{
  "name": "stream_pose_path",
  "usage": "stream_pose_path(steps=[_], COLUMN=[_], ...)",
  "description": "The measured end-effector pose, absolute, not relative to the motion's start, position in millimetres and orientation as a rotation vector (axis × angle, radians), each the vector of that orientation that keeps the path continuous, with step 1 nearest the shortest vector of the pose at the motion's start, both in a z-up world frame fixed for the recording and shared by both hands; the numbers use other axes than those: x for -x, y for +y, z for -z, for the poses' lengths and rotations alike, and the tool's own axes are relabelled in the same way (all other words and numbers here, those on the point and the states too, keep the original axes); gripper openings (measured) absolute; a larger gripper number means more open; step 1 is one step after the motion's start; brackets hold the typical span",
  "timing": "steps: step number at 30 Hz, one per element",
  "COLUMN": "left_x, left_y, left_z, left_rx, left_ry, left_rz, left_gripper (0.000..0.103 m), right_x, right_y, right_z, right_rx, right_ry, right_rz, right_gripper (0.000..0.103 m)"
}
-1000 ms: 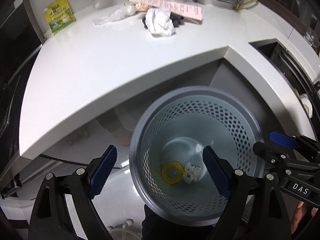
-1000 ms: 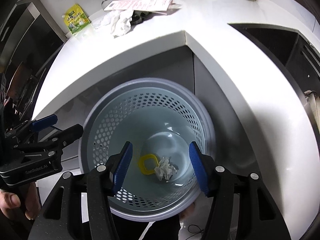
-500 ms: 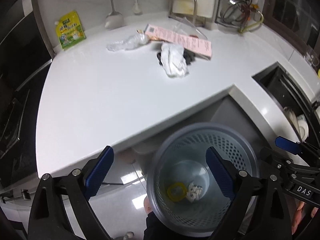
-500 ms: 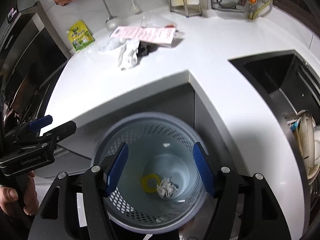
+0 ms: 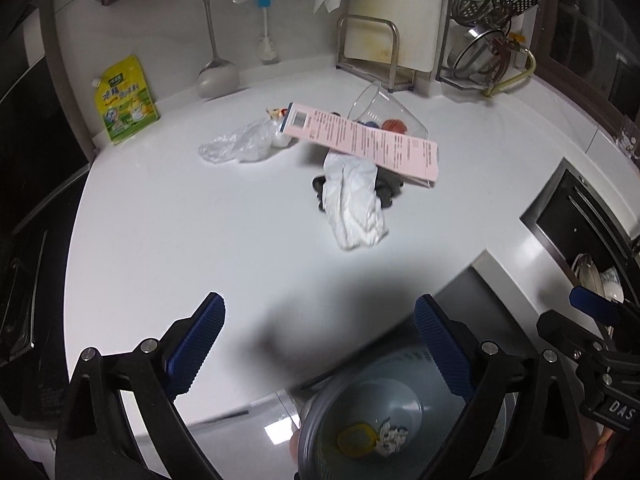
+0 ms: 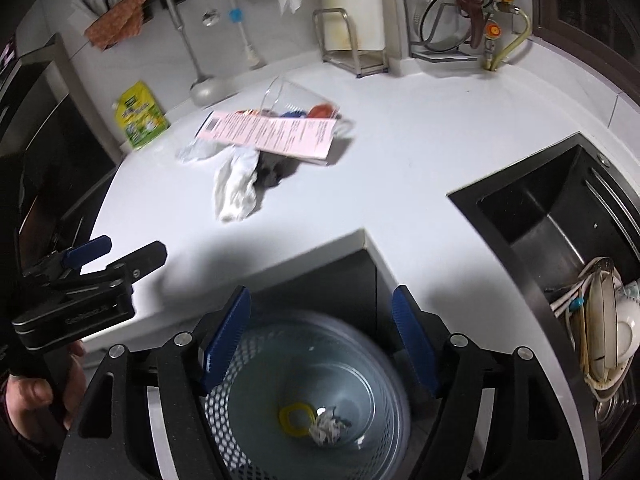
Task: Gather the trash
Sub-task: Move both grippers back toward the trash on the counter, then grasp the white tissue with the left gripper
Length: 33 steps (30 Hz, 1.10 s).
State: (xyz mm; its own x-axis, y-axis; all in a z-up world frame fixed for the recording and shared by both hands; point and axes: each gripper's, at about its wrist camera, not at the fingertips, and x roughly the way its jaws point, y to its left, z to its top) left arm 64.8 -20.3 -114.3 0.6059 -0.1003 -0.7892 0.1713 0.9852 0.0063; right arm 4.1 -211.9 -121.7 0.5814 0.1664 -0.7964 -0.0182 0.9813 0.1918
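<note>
A grey perforated trash bin stands on the floor under the white counter's corner. It holds a yellow ring and a crumpled paper ball. My right gripper hangs above the bin's rim, its jaws opening, with nothing between them. My left gripper stands open and empty over the counter's front edge, the bin low on its right. Farther back on the counter lie a white crumpled tissue, a pink leaflet, a clear plastic bag and a tipped clear cup.
A yellow-green pouch leans on the wall at the back left beside a hanging ladle. A dark sink with stacked dishes lies on the right. A rack with pot lids fills the back right corner.
Both grippers have risen and tilted up from the bin toward the counter. The bin has slid to the bottom of both views. The right jaws stand wider.
</note>
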Motion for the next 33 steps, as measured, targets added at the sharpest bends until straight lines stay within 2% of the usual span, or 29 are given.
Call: stream_pose_path(steps=[14, 17, 23, 25, 27, 33], left_x=[-146.2, -156.5, -165.3, -166.1, -166.0, -162.0], left_y=[-53.1, -56.1, -60.1, -59.4, -57.4, -34.3], left_z=[156.3, 161.8, 173.4, 174.8, 173.4, 152.1], left_rx=[-0.063, -0.056, -0.079, -0.076, -0.069, -0.020], left_ry=[0.938, 0.945, 0.974, 0.982, 0.985, 0.953], left_rz=[0.164, 0.173, 0.209, 0.229, 0.244, 0.269], left_gripper=[0.094, 0.089, 0.056, 0.030, 0.021, 0.018], right_x=[-11.3, -12.1, -18.5, -22.7, -27.1, -45.3], right_y=[-234.3, -237.8, -236.0, -234.6, -231.7, -219.2], right_z=[156.6, 162.0, 167.0, 167.1, 166.1, 159.2], right_rx=[-0.275, -0.299, -0.313, -0.320, -0.320, -0.302], right_ry=[1.020, 1.026, 1.030, 1.029, 1.027, 1.010], right_rz=[-0.007, 0.016, 0.040, 0.042, 0.041, 0.014], right_gripper=[0.070, 0.070, 0.070, 0.070, 0.070, 0.070])
